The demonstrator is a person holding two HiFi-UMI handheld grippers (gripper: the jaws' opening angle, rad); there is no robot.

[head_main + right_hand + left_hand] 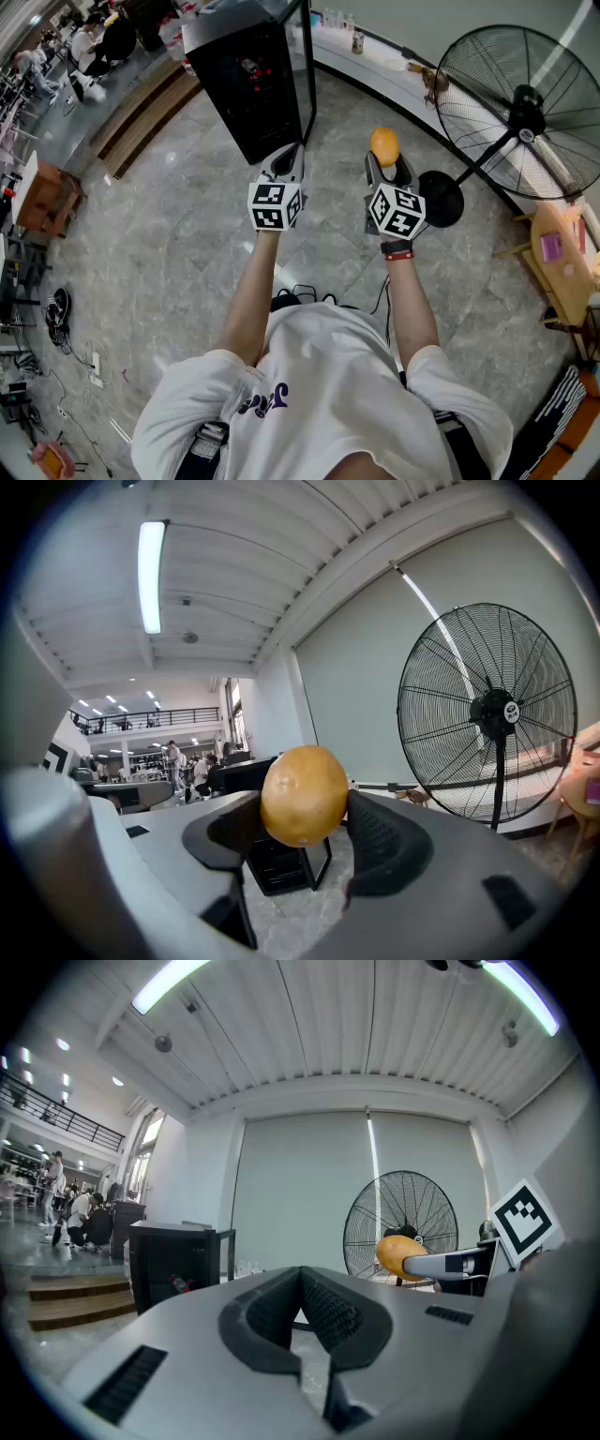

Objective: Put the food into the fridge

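A round yellow-orange fruit (383, 145) sits between the pads of my right gripper (386, 165), which is shut on it and held out in front of the person. The right gripper view shows the fruit (303, 795) pinched at the jaw tips (305, 829). My left gripper (287, 157) is level with the right one, shut and empty, its jaws meeting at the tip (302, 1283). The black fridge (251, 80) stands just beyond both grippers, its glass door (306, 66) swung open and a bottle (248, 67) inside. From the left gripper view, the fruit (397, 1252) shows at the right.
A large black floor fan (523, 112) stands at the right on its round base (441, 197). A wooden chair (562, 262) is at the far right. A white counter (370, 56) runs along the back wall. Wooden steps (141, 117) lie left of the fridge. Cables (300, 295) trail on the stone floor.
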